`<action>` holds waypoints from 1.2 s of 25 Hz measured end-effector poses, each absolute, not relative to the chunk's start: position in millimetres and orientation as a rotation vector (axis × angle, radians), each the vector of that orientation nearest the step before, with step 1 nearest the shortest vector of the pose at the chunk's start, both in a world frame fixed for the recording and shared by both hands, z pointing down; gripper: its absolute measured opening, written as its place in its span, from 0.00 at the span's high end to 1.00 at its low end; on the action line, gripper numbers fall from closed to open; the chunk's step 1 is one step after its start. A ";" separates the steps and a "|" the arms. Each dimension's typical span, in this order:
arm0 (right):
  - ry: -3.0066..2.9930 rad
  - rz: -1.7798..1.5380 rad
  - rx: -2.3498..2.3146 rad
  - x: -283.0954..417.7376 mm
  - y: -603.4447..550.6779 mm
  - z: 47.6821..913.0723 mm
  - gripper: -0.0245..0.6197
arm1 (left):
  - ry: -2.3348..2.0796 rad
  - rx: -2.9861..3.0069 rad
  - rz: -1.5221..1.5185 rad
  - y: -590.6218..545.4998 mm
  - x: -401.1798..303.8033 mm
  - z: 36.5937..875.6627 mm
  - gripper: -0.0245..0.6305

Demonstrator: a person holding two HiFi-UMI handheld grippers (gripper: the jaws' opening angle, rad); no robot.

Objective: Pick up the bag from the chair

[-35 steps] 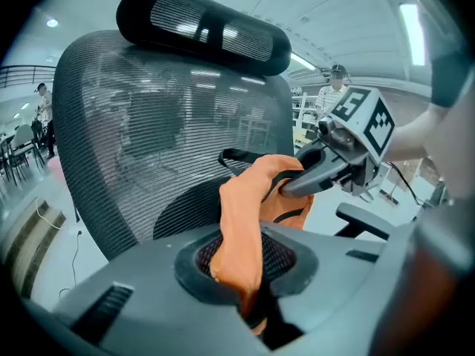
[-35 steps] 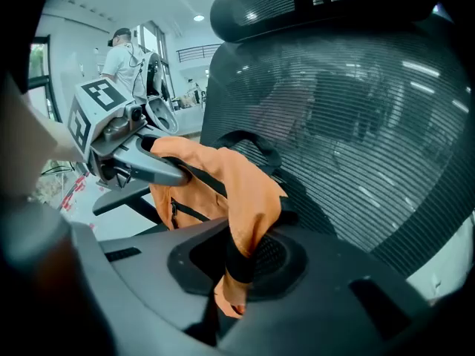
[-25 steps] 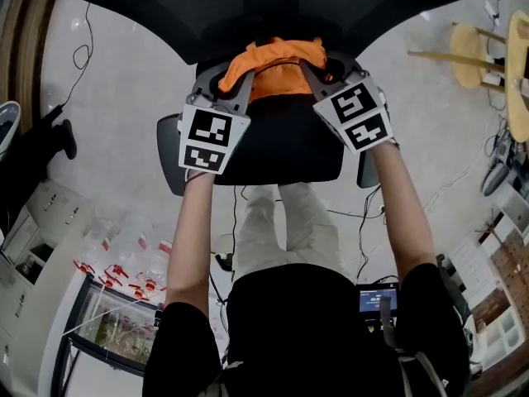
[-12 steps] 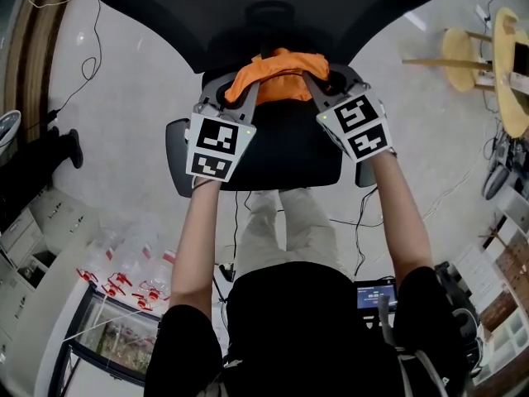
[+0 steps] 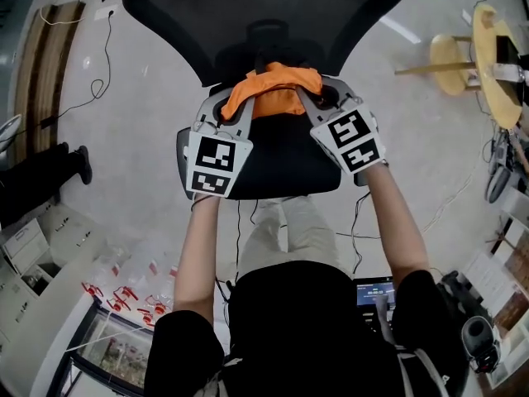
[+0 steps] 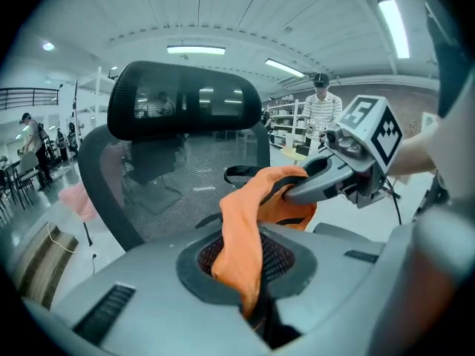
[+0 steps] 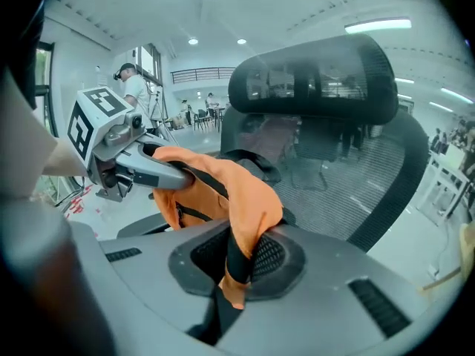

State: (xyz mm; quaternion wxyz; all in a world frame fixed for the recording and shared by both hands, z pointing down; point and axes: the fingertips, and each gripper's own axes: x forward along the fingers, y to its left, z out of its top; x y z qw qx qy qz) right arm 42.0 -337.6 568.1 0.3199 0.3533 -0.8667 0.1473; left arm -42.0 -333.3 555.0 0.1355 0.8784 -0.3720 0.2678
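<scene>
- The left gripper (image 5: 241, 104) is clamping its jaws tight on one orange fold of the bag (image 5: 277, 89).
- The right gripper (image 5: 309, 99) is pinching the bag's other end, jaws closed on fabric.
- The bag is hanging bunched between them, over the black chair's (image 5: 264, 23) seat, just in front of its mesh backrest.
</scene>
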 end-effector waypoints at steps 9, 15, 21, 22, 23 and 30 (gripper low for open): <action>-2.310 0.271 1.008 37.2 -314.5 496.7 0.95 | -1.139 2.614 0.688 -304.4 -45.5 485.5 0.91; -2.340 0.190 1.068 31.6 -294.9 438.3 0.95 | -1.162 2.688 0.629 -277.0 -49.3 428.4 0.91; -2.360 0.132 1.137 25.4 -267.9 390.4 0.95 | -1.174 2.776 0.592 -249.7 -55.2 378.7 0.92; -2.364 0.126 1.142 23.4 -262.1 384.0 0.95 | -1.178 2.784 0.590 -244.1 -57.1 371.8 0.92; -2.371 0.123 1.147 21.9 -256.5 377.3 0.95 | -1.183 2.791 0.587 -238.4 -58.4 364.6 0.92; -2.415 0.039 1.190 17.5 -224.1 318.6 0.95 | -1.231 2.880 0.500 -204.1 -60.9 301.0 0.92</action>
